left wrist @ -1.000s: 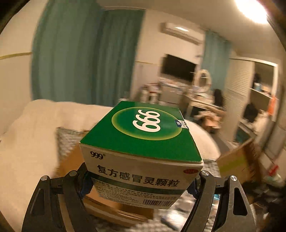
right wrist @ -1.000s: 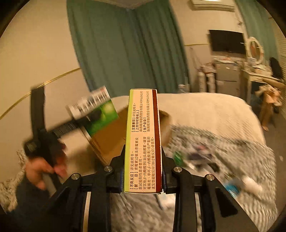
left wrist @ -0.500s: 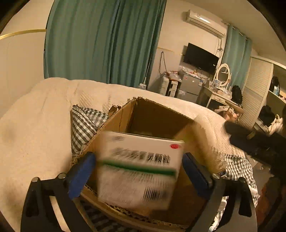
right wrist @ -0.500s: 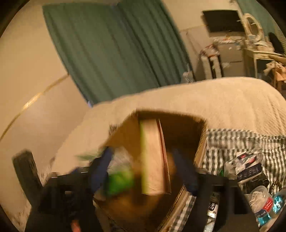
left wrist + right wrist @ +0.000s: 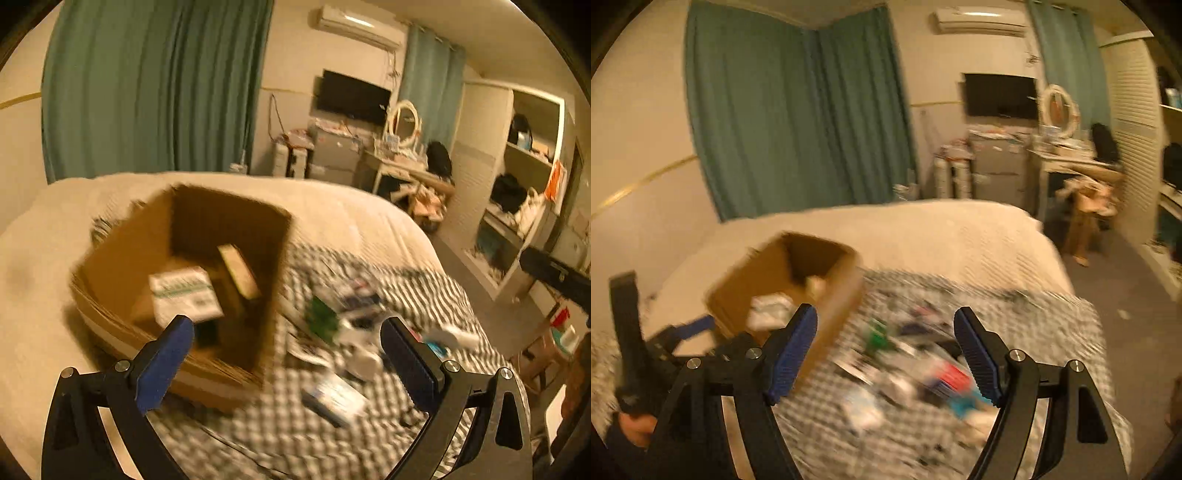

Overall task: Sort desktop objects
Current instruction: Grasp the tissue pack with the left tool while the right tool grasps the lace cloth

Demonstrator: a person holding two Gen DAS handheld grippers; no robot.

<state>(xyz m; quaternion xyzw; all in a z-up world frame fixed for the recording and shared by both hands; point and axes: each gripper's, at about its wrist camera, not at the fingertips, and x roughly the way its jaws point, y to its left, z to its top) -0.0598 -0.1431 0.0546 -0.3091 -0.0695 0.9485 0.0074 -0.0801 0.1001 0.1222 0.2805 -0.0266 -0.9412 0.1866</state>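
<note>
Left tool spread wide, nothing between the blue pads. Right tool likewise wide and empty. In the open cardboard box on the bed: a white-and-green medicine box lying flat, a narrow carton leaning beside it (both blurred). Just right of the box, loose clutter scattered over a checked cloth, too smeared to name. Hand gripping the left handle at the lower left edge.
</note>
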